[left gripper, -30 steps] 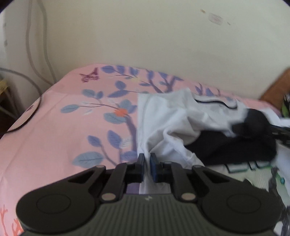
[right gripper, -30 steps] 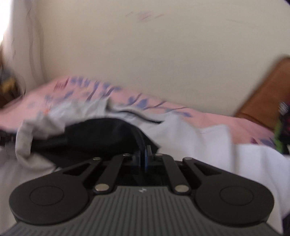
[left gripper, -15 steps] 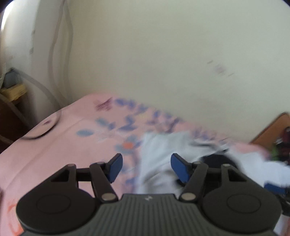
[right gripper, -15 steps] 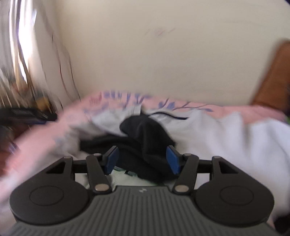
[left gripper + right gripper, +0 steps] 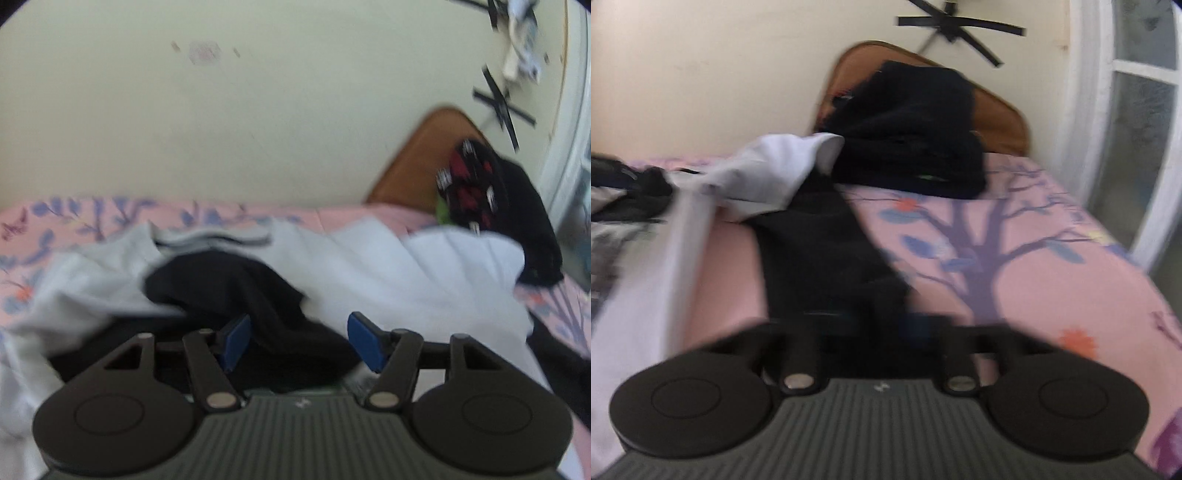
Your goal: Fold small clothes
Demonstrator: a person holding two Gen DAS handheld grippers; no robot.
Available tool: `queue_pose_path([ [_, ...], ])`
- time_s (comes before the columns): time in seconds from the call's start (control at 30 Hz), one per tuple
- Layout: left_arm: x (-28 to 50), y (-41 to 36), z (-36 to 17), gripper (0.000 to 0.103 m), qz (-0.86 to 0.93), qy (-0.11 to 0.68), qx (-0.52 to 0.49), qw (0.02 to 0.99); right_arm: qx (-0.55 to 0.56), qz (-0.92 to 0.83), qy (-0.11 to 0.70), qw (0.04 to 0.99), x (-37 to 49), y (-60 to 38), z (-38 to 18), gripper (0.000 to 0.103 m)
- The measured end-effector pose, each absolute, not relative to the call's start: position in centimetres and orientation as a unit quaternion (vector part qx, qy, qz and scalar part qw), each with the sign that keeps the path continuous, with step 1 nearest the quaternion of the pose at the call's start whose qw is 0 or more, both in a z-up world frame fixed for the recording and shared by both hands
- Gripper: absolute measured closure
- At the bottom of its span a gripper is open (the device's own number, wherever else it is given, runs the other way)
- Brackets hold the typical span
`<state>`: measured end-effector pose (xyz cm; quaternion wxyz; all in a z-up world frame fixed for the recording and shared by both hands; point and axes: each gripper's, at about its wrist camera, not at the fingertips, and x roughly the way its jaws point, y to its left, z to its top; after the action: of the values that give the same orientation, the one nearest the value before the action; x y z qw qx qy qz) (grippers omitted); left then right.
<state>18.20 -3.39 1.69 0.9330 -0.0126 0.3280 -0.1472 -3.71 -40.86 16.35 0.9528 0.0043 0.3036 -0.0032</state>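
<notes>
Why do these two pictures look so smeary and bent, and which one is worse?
Left wrist view: motion blur softens the white garment and bedsheet; the fisheye lens bows the edges. Right wrist view: worse, the right gripper is smeared, so its fingers merge with the black garment.

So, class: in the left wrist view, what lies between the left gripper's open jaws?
A dark garment, crumpled over white clothing, lies between the jaws; the left wrist view shows it.
</notes>
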Motion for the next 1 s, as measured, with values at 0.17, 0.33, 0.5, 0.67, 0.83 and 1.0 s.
queue_pose_path([
  [0.17, 17.2, -4.7, -0.2, 0.032, -0.130, 0.328, 0.034, 0.935, -0.089, -0.182, 0.156, 0.967, -2.7, -42.9, 20.9, 0.098],
  [0.33, 17.5, -4.8, -0.3, 0.030, -0.119, 0.335, 0.041, 0.934, -0.013, -0.201, 0.083, 0.976, -4.0, -46.1, 26.1, 0.097],
  [0.5, 17.3, -4.4, 0.2, 0.026, -0.133, 0.331, 0.030, 0.934, -0.028, -0.126, 0.070, 0.989, -3.5, -42.6, 28.3, 0.097],
  [0.67, 15.7, 0.4, 2.5, 0.021, -0.161, 0.283, -0.048, 0.944, -0.062, -0.028, 0.074, 0.995, -0.6, -36.4, 31.3, 0.097],
  [0.83, 13.8, 7.6, 3.7, 0.020, -0.097, 0.209, -0.117, 0.966, -0.119, 0.092, 0.073, 0.986, 3.8, -25.6, 34.4, 0.097],
  [1.0, 14.4, 13.4, 2.3, 0.022, -0.060, 0.216, -0.220, 0.949, -0.128, 0.272, 0.146, 0.943, 9.7, -12.4, 34.0, 0.094],
])
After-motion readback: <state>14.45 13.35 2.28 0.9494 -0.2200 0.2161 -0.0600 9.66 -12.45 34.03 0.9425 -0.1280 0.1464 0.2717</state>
